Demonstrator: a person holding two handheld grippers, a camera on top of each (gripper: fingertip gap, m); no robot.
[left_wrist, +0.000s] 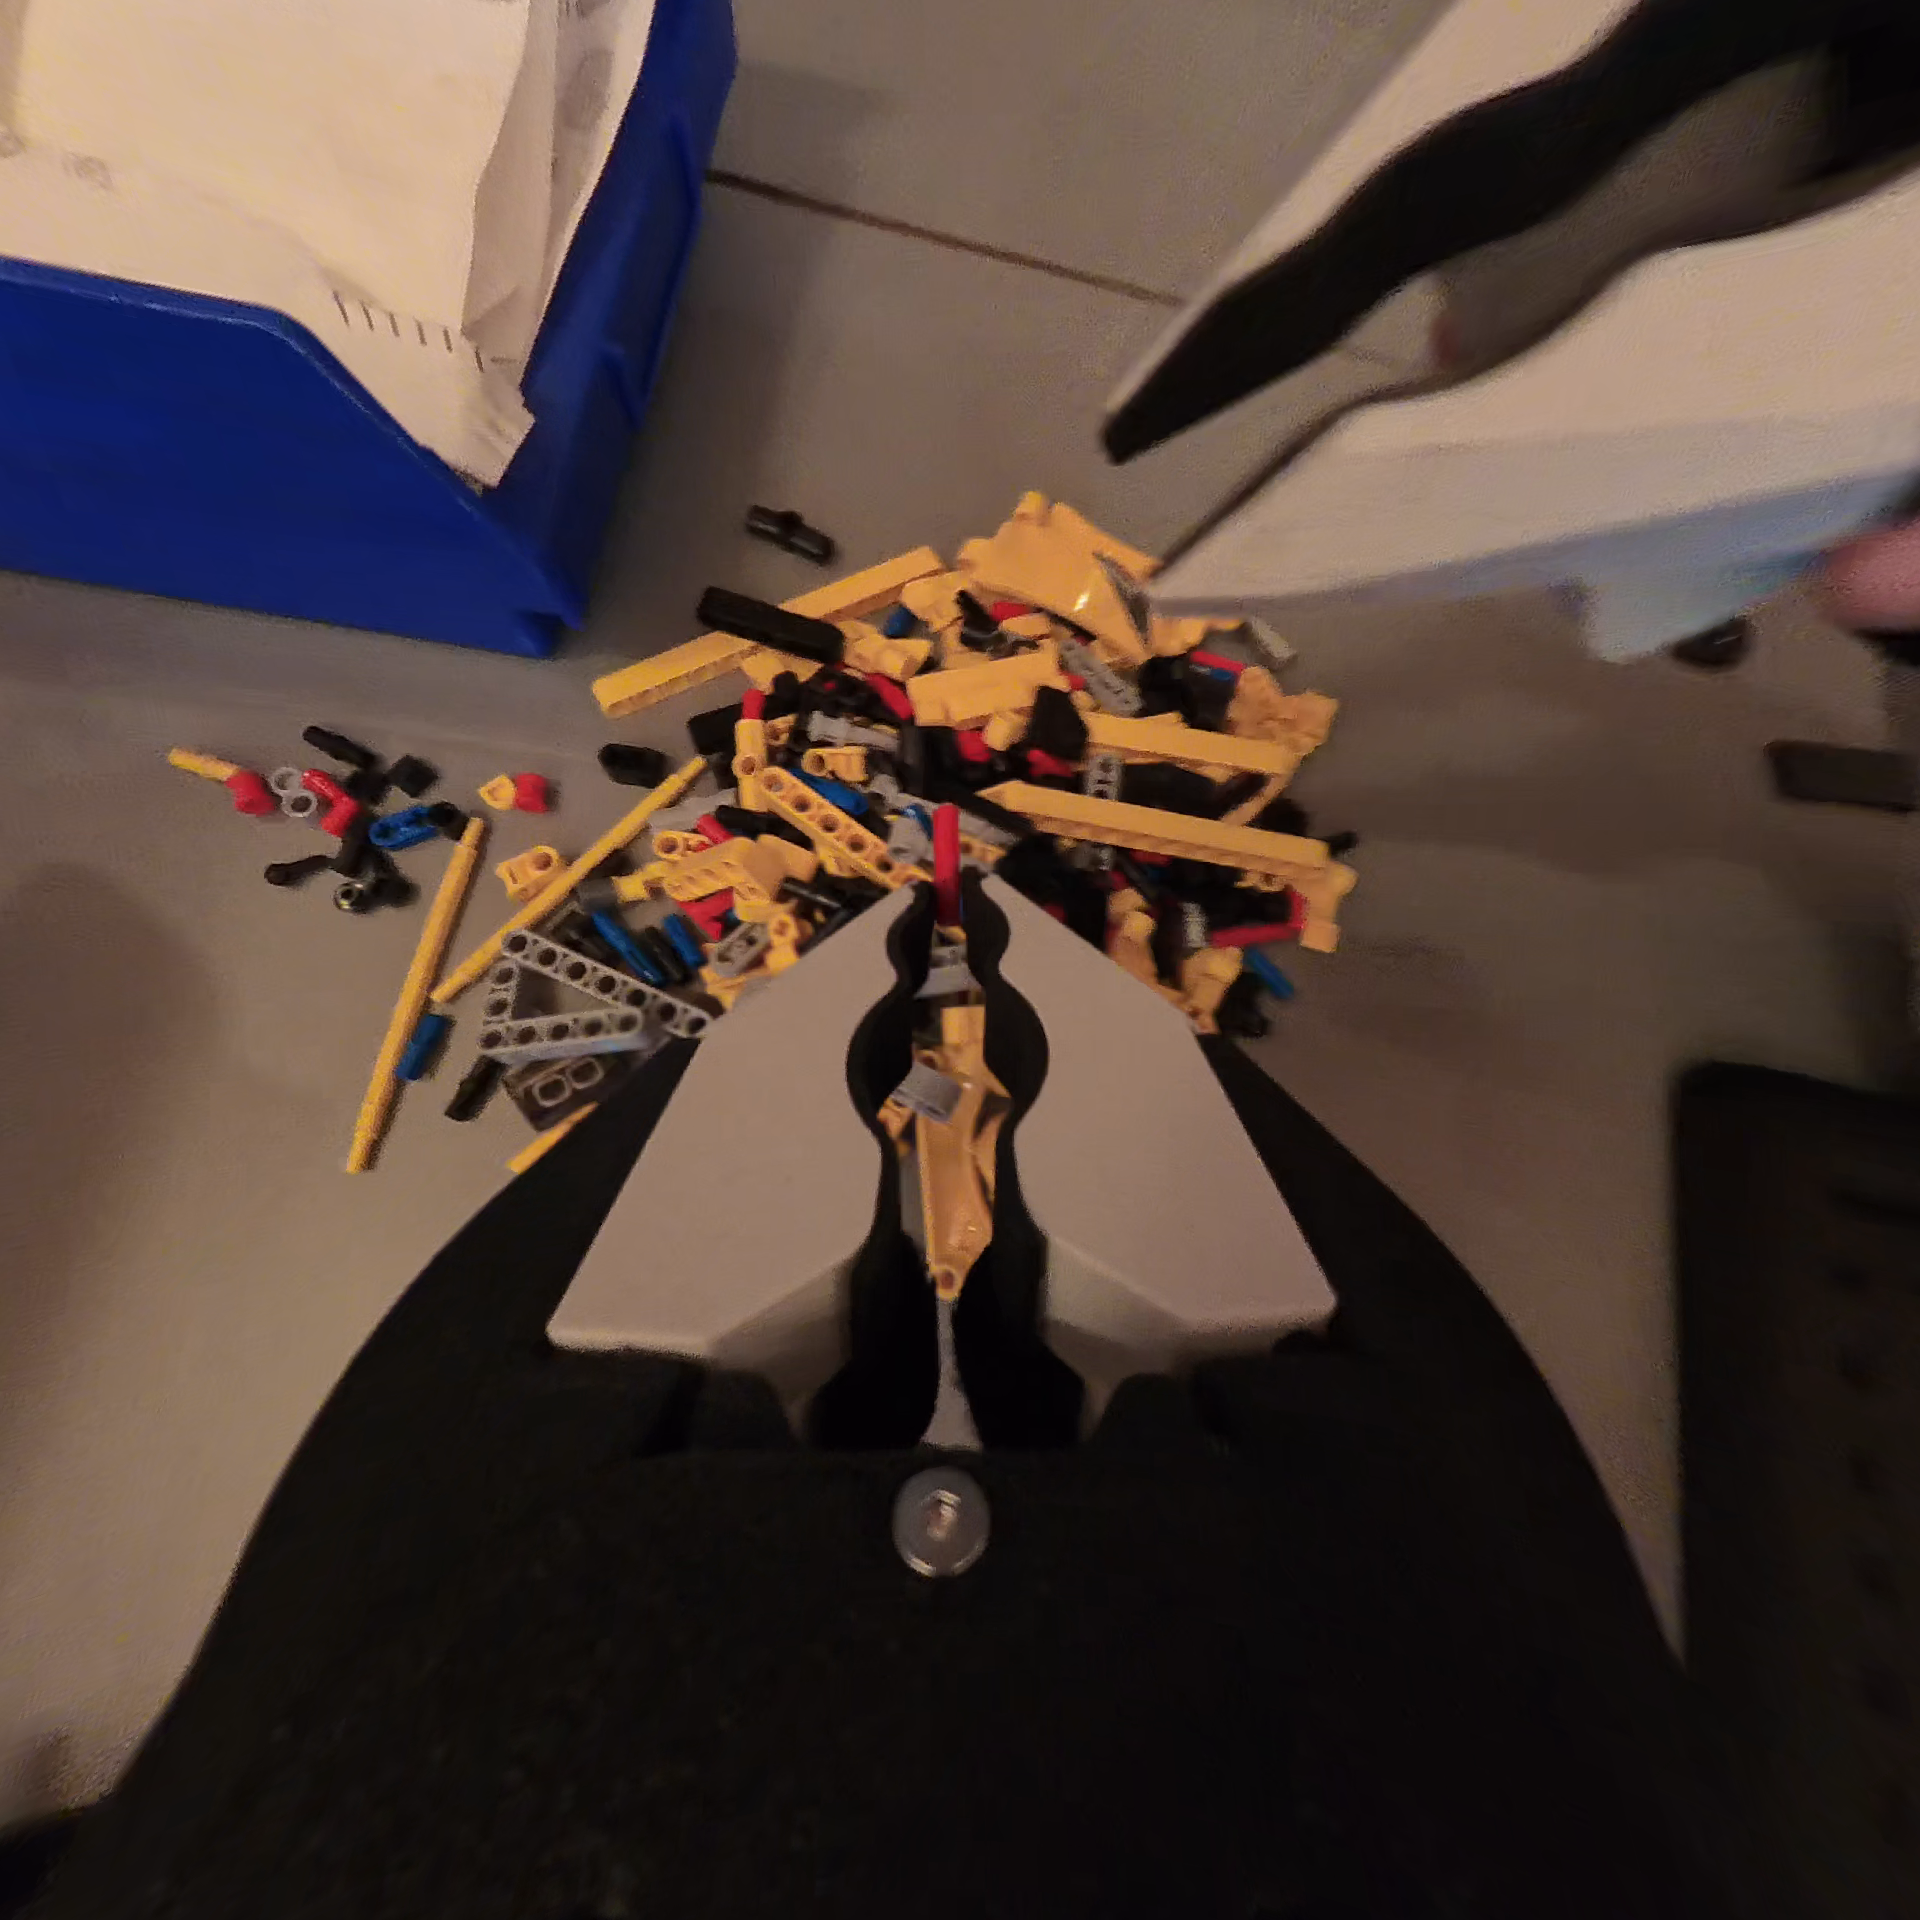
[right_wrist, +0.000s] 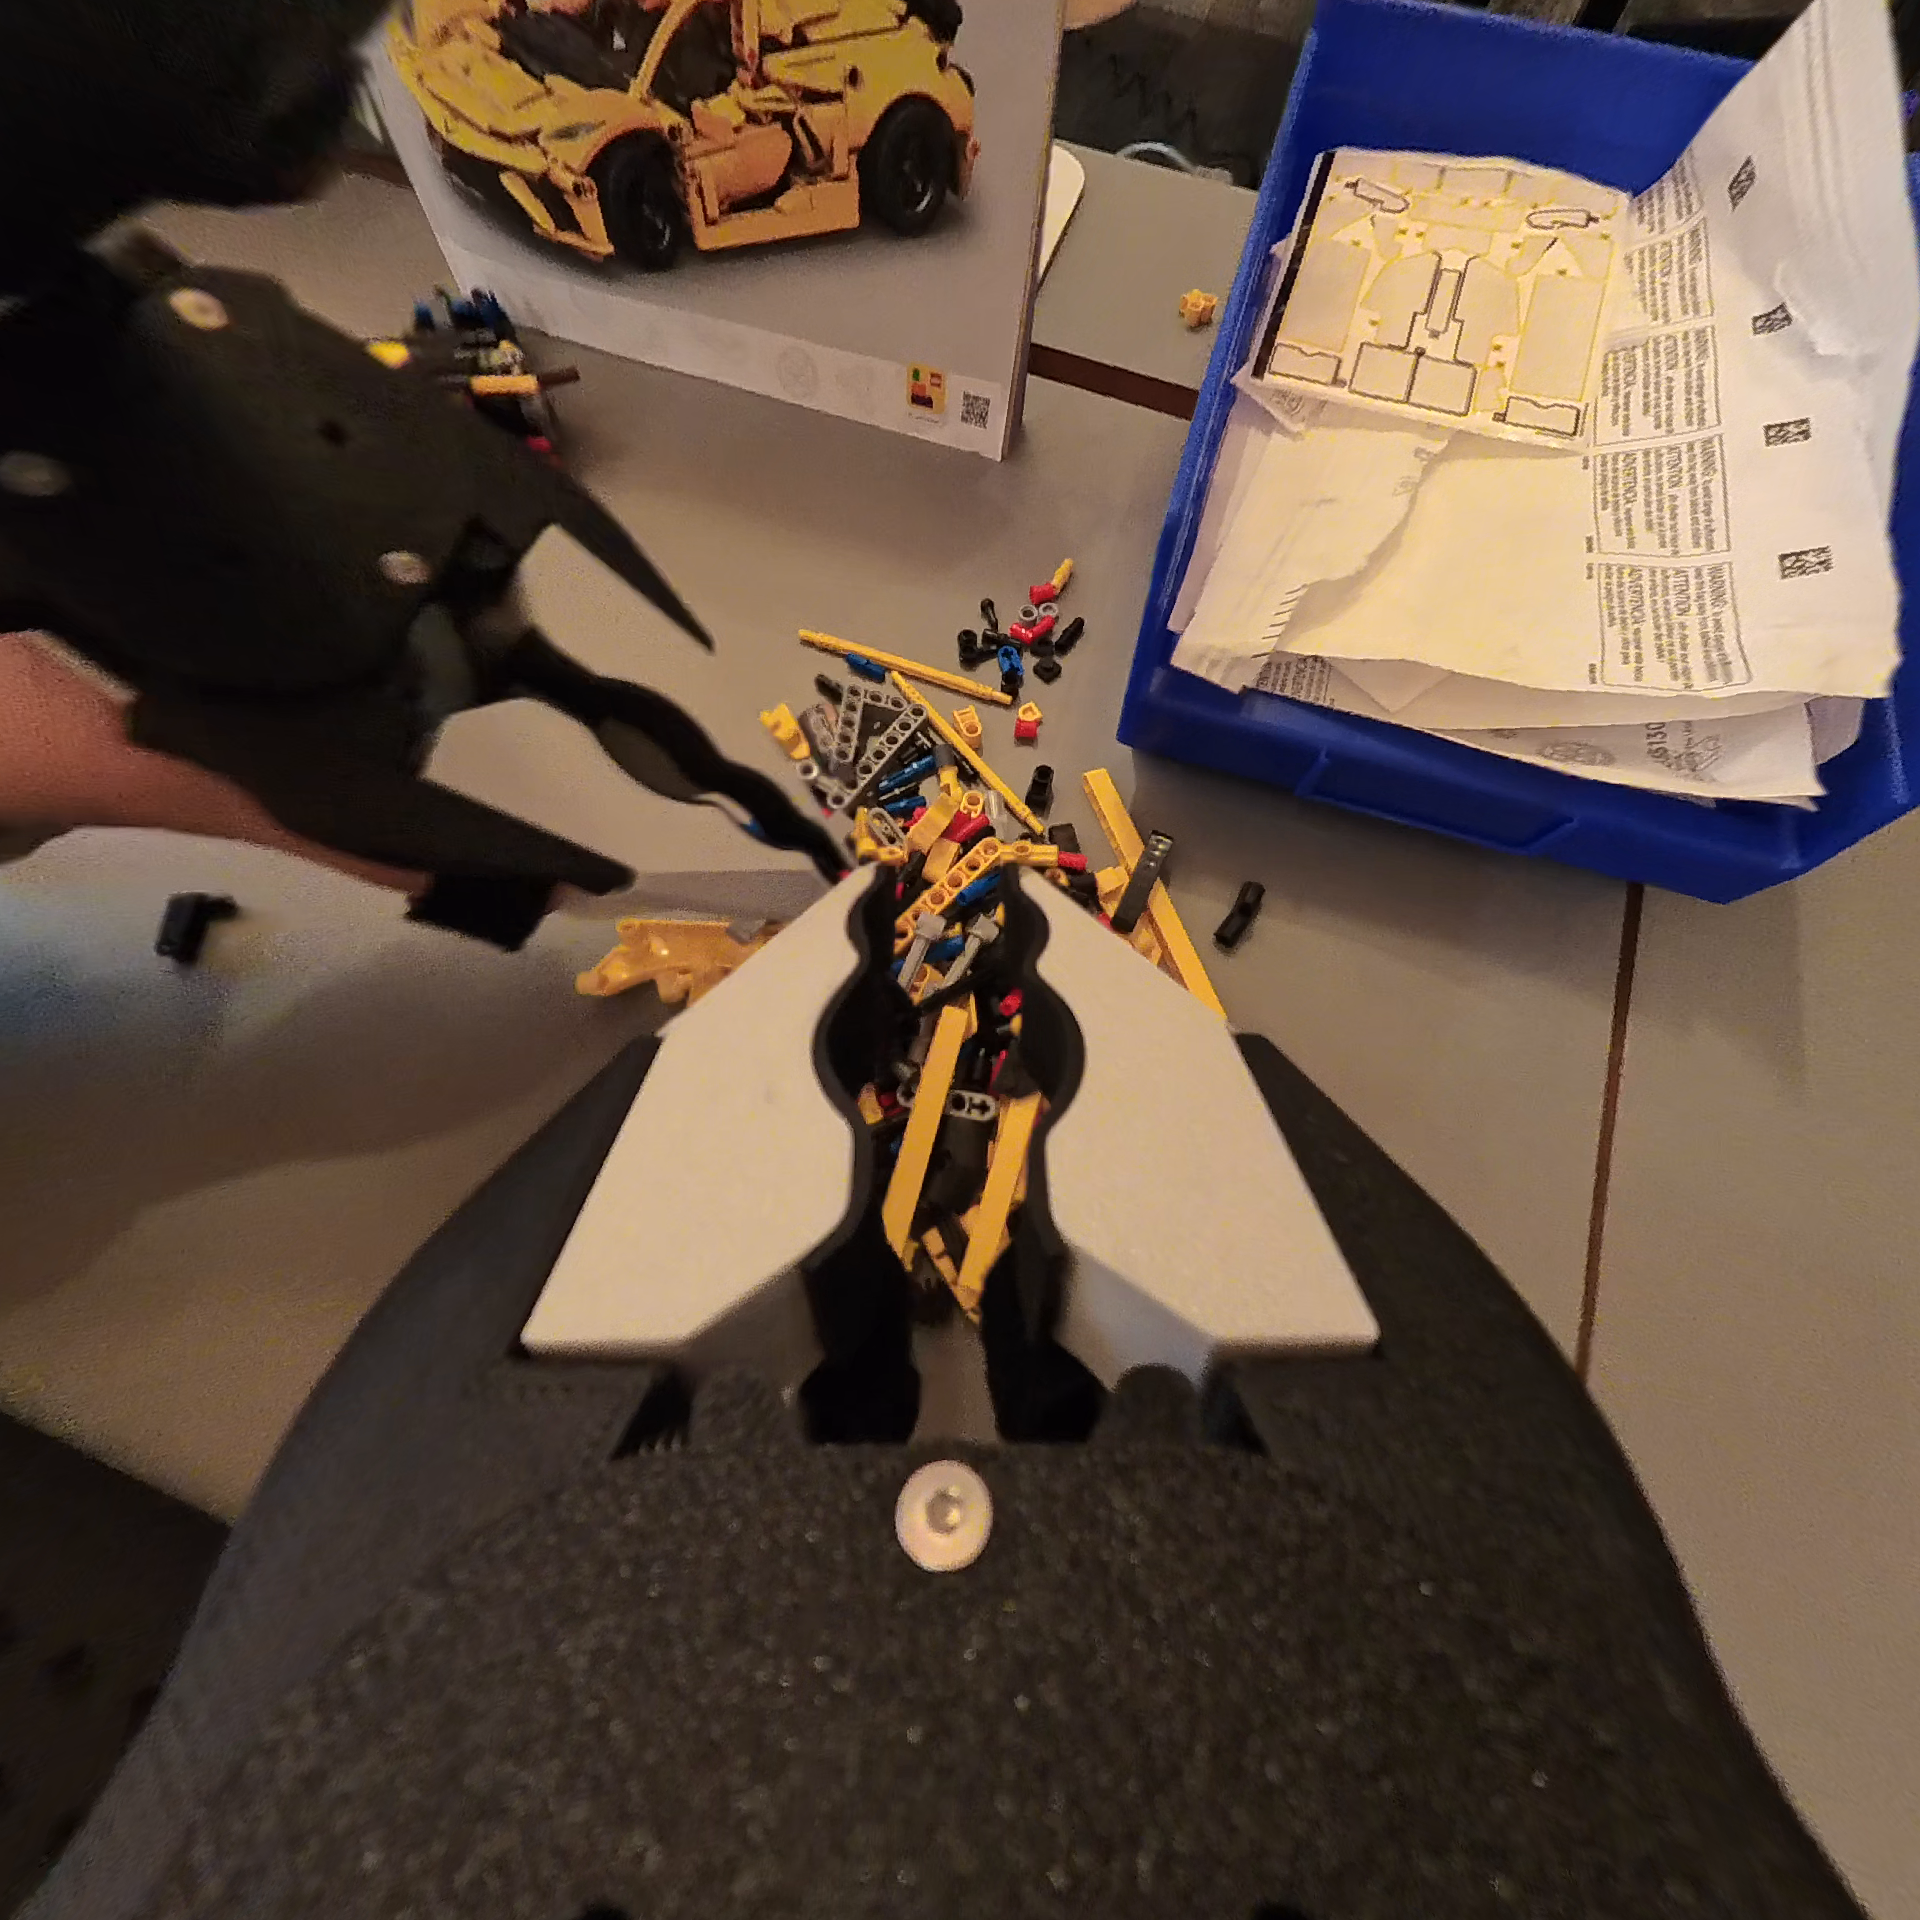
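Grey table (right_wrist: 1351, 1091) – blue bin (right_wrist: 1455, 790) – yellow brick pile (left_wrist: 987, 748). Left gripper (left_wrist: 943, 894) clamps a red pin (left_wrist: 945, 847); right gripper (right_wrist: 940, 878) nearly closed, empty.

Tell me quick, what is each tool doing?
Left tool: shut on a red piece at the brick pile.
Right tool: nearly closed, holding nothing, above the pile.

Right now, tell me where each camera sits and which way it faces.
Left wrist view: on the left gripper, looking down its nearly closed fingers at the brick pile; the right gripper shows top right.
Right wrist view: on the right gripper, looking down over the same pile; the left gripper and a hand show left.
Shared: pile, blue bin, grey table.
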